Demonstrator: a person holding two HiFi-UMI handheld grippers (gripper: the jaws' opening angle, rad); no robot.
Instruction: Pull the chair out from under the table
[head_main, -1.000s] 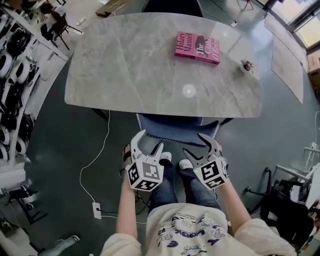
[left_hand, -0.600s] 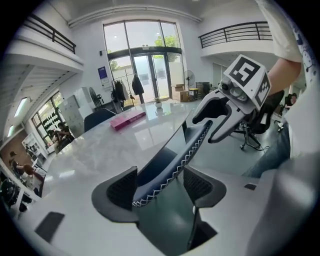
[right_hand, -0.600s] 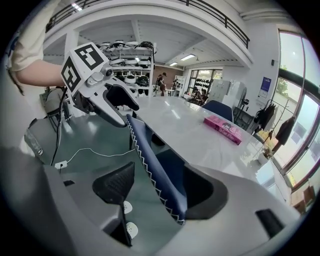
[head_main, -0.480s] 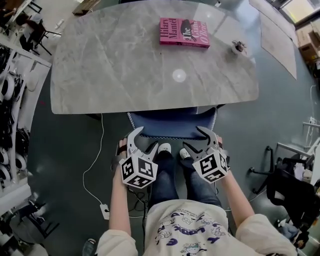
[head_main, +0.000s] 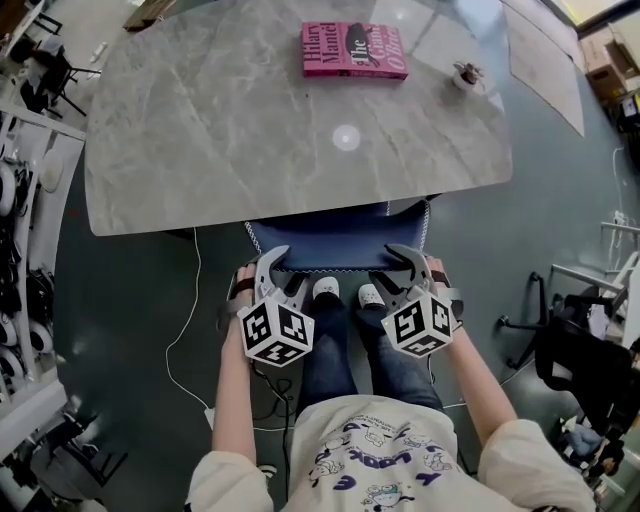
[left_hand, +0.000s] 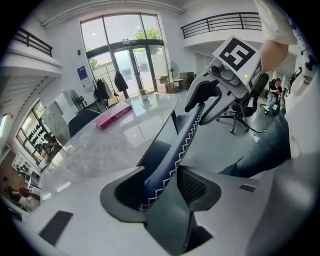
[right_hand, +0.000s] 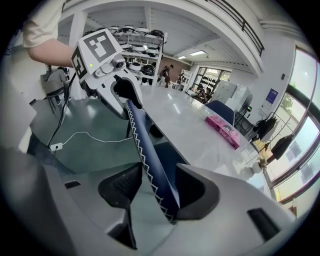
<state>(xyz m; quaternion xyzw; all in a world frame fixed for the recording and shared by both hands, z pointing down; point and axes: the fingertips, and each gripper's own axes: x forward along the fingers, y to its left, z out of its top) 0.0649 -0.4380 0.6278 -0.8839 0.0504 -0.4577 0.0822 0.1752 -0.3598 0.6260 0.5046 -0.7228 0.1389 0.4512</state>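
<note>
Left fingers (head_main: 265, 268) + right fingers (head_main: 415, 262) just closed, clamping chair back (head_main: 335, 245) | navy, padded, zigzag-stitched

Chair (head_main: 335, 245) half under tbl (head_main: 220, 150), book (head_main: 355, 50) on tbl's far side

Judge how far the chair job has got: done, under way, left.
Done: left gripper and right gripper straddle the top edge of the chair. Under way: their jaws have just been closing and clamp it. Left: the pull; the chair sits under the table.
</note>
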